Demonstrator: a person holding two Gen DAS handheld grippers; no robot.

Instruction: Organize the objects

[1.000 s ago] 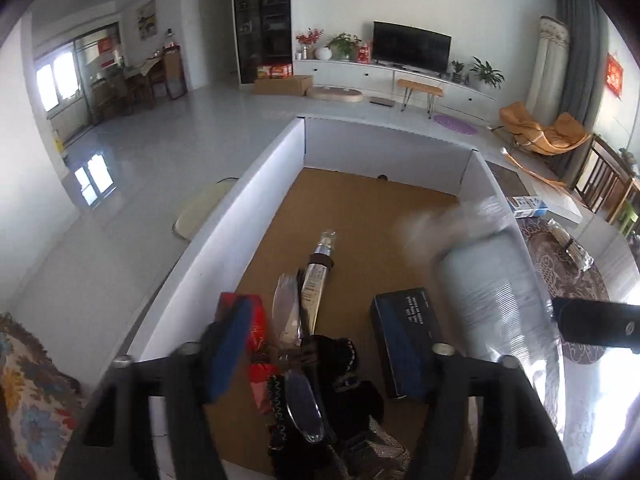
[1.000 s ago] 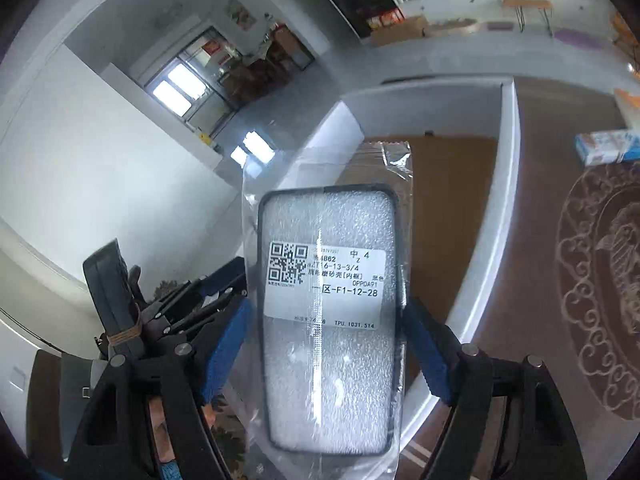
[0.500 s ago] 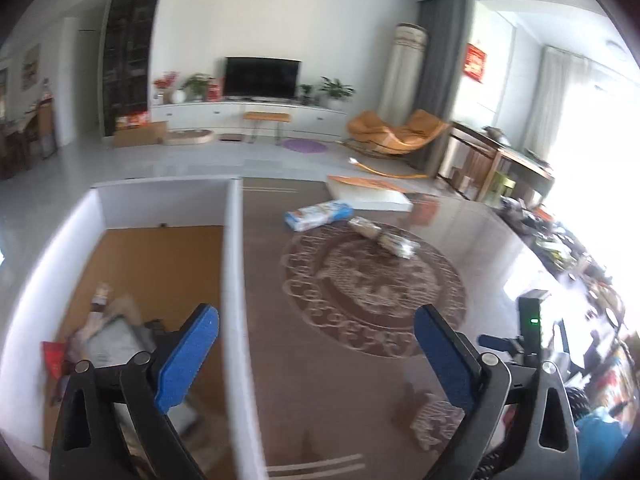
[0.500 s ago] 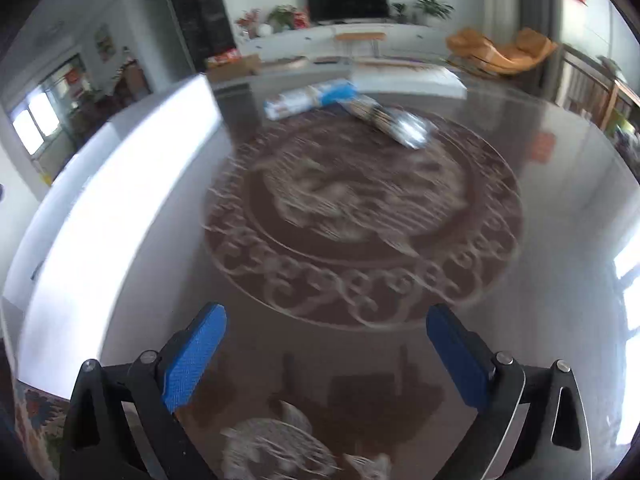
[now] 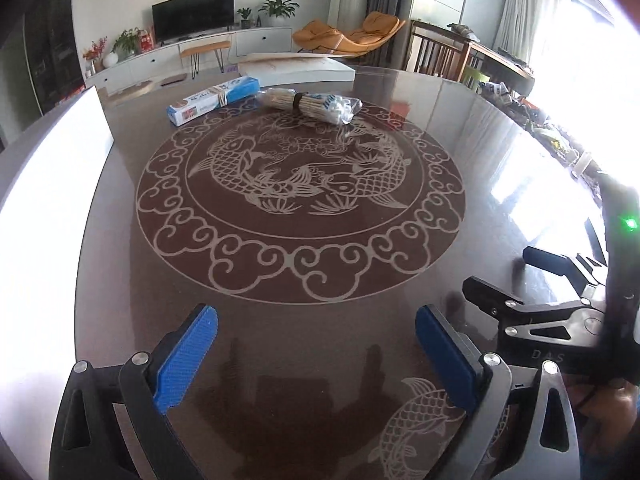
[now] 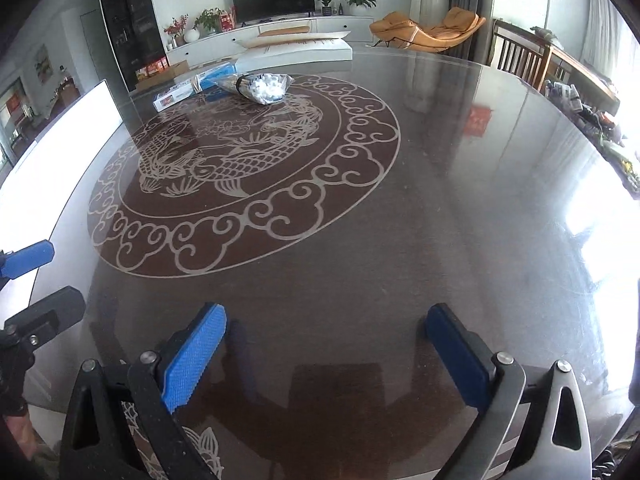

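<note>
Two hand-held grippers over a dark, glossy table [image 5: 500, 168] bearing a pale inlaid medallion of two fish [image 5: 300, 176] ringed by cloud scrolls. The left gripper [image 5: 316, 356] is angled down toward the near, bare part of the tabletop; its blue-padded fingers [image 5: 186, 356] stand wide apart with nothing between them, only their reflection in the polished surface. The right gripper [image 6: 326, 356] is held the same way, jaws spread wide and empty, over a bare stretch of table to the right of the medallion. Each gripper appears in the other's view: the right one at the right edge of the left wrist view, with a green indicator light [image 5: 631, 223] above it, and the left one at the left edge of the right wrist view. The objects to be organized lie at the far side of the medallion, well apart from both grippers: a long blue-and-white box [image 5: 212, 100] lying flat, and just to its right a clear plastic bag of bundled sticks with white tips [image 5: 308, 105], bound by a dark band; whether the two touch cannot be told. Behind them, at the far table edge, lies a flat white slab [image 5: 296, 69]. A white wall of a bin [image 5: 52, 168] borders the table on the left. In the background: a television [image 5: 192, 12] on a low white cabinet, potted plants and an orange lounge chair [image 5: 348, 34].
</note>
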